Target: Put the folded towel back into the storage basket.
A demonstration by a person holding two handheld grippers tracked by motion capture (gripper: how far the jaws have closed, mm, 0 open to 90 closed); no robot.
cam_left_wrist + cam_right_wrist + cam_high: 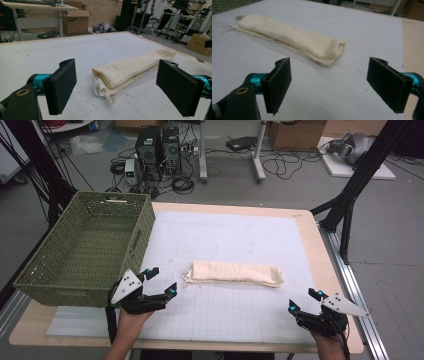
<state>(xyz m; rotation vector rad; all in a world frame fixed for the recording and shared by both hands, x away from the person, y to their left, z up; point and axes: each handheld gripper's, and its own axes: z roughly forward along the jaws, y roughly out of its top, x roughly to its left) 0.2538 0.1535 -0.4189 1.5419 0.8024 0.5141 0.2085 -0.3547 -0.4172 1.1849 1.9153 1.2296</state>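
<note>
High view, left to right. The green basket [85, 245] stands at the tabletop's [320, 250] nine o'clock edge, with nothing in it. My left gripper [161, 281] hovers just beside the basket, fingers [62, 87] released and bare, aimed at the near end of the folded towel [234, 273]. The towel lies flat at the centre of the white mat [235, 235], apart from both grippers. My right gripper [303, 300] waits at five o'clock, fingers [278, 82] likewise spread with nothing between them. I judge this the approach step; next, each gripper must close in on one towel end and pinch all its layers.
</note>
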